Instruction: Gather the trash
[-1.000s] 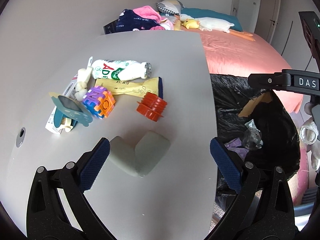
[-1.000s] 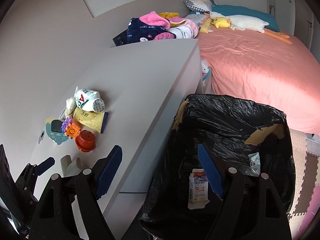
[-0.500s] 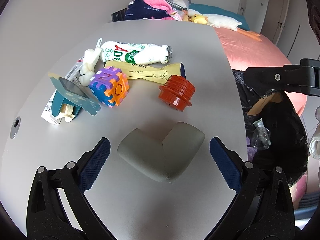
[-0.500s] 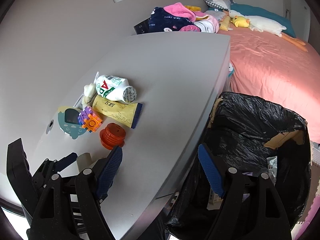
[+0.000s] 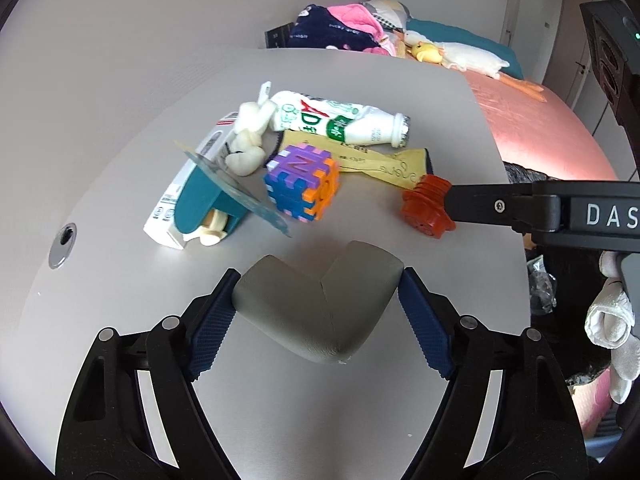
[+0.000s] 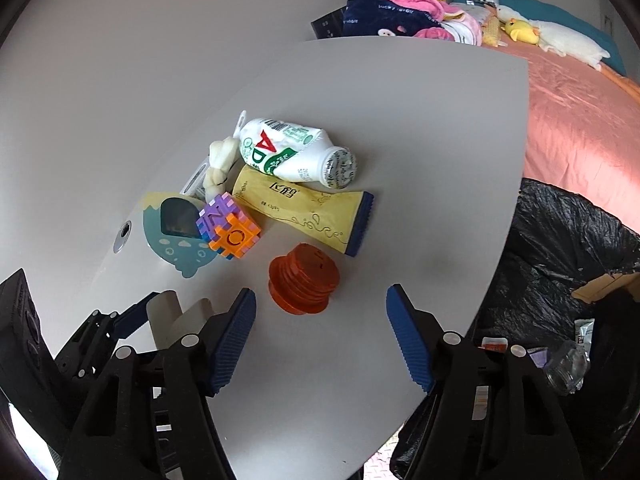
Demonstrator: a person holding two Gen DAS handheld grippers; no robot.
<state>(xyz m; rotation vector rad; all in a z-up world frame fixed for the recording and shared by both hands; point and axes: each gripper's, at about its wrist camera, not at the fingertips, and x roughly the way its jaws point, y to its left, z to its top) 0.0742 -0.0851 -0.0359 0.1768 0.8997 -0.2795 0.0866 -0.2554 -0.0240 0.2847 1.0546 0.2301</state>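
Bracketing the grey corner guard (image 5: 320, 312) on the surface (image 5: 360, 80), left tool (image 5: 316, 320) has pads touching both ends, barely closed. Right tool (image 6: 320, 336) gapes apart, orange cap (image 6: 304, 280) just ahead, bin bag (image 6: 560, 248) right.

Corner guard (image 5: 320, 312) on worktop (image 5: 360, 80) near front edge, btwn left tool (image 5: 316, 320) pads. Behind it: cap (image 6: 304, 284), cube (image 6: 229, 226), sachet (image 6: 304, 210), bottle (image 6: 296, 152) furthest back. Cube left of cap. Bin bag (image 6: 560, 248) right of worktop, bed (image 6: 580, 112) behind bag.
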